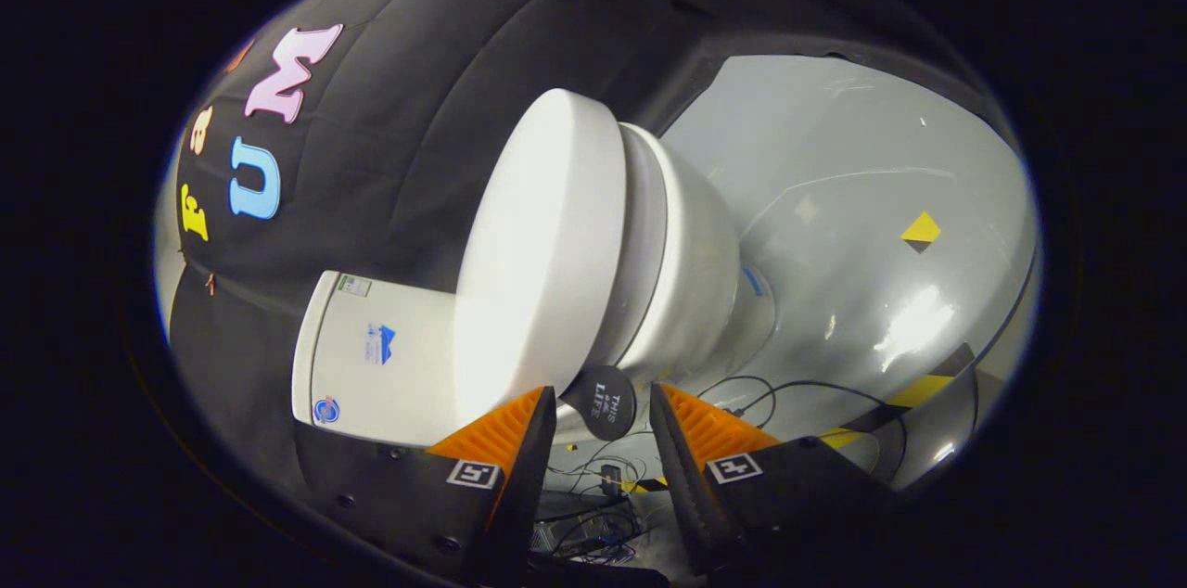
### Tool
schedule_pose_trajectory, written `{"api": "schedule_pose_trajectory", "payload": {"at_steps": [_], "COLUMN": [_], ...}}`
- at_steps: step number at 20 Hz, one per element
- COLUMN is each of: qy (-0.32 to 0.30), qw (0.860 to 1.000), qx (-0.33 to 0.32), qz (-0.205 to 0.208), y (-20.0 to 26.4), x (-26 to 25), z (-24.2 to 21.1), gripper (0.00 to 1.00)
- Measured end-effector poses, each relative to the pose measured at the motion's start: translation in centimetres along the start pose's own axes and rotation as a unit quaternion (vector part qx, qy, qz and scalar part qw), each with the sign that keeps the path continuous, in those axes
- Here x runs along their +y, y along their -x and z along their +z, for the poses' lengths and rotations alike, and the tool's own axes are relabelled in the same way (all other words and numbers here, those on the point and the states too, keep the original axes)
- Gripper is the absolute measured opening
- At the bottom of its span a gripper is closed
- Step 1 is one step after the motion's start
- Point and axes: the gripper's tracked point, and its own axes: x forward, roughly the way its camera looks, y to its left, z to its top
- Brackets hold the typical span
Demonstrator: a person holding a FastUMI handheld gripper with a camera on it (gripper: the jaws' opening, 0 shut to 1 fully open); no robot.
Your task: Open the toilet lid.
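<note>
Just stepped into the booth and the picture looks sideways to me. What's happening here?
A person is holding a hand-held claw up to a white toilet, and the camera is rolled sideways. The toilet lid looks closed against the seat. The claw's fingers are open, with a small dark round tab at the lid's front edge sitting between them, not yet pinched. The cistern is beyond the lid, and cables lie on the grey floor.

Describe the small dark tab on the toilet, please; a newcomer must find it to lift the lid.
Start at the white toilet in front of the black cloth wall. Its closed lid is the broad smooth face, with the tank behind it. At the lid's front edge, between the open tool's fingers, sticks a round dark tab with pale lettering, the only dark thing on the white toilet.
</note>
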Motion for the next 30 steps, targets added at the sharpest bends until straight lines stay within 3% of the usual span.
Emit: {"api": "schedule_pose_trajectory", "payload": {"at_steps": [1, 2, 4, 6, 7, 8, 9, 10, 16, 20, 23, 30], "qy": [-0.002, -0.003, -0.003, 0.006, 0.003, -0.016, -0.029, -0.040, -0.022, 0.020, 0.071, 0.146], "qw": [1.000, 1.000, 1.000, 1.000, 1.000, 1.000, 0.999, 0.998, 1.000, 0.999, 0.996, 0.982], "qx": [0.002, 0.008, 0.010, 0.007, 0.001, -0.005, 0.001, 0.001, -0.012, -0.031, -0.043, -0.091], "qz": [-0.003, 0.002, -0.004, -0.008, 0.002, 0.013, 0.031, 0.039, 0.012, -0.001, -0.037, -0.078], "y": [-0.3, -0.5, -2.0, -1.0, -0.8, -0.3, 0.1, 1.2, 0.9, 2.5, 3.7, 6.6], "x": [-0.1, 0.1, -0.1, 0.1, 0.1, 0.4, 0.6, 0.6, 1.7, 4.9, 6.7, 15.4], "z": [-0.2, -0.3, -1.2, -0.2, 0.3, 0.5, 0.6, 1.0, 0.2, 1.0, 1.2, 0.8], "gripper": [0.66, 0.53, 0.53, 0.30, 0.29, 0.19, 0.18, 0.08, 0.07, 0.07, 0.06, 0.06]}}
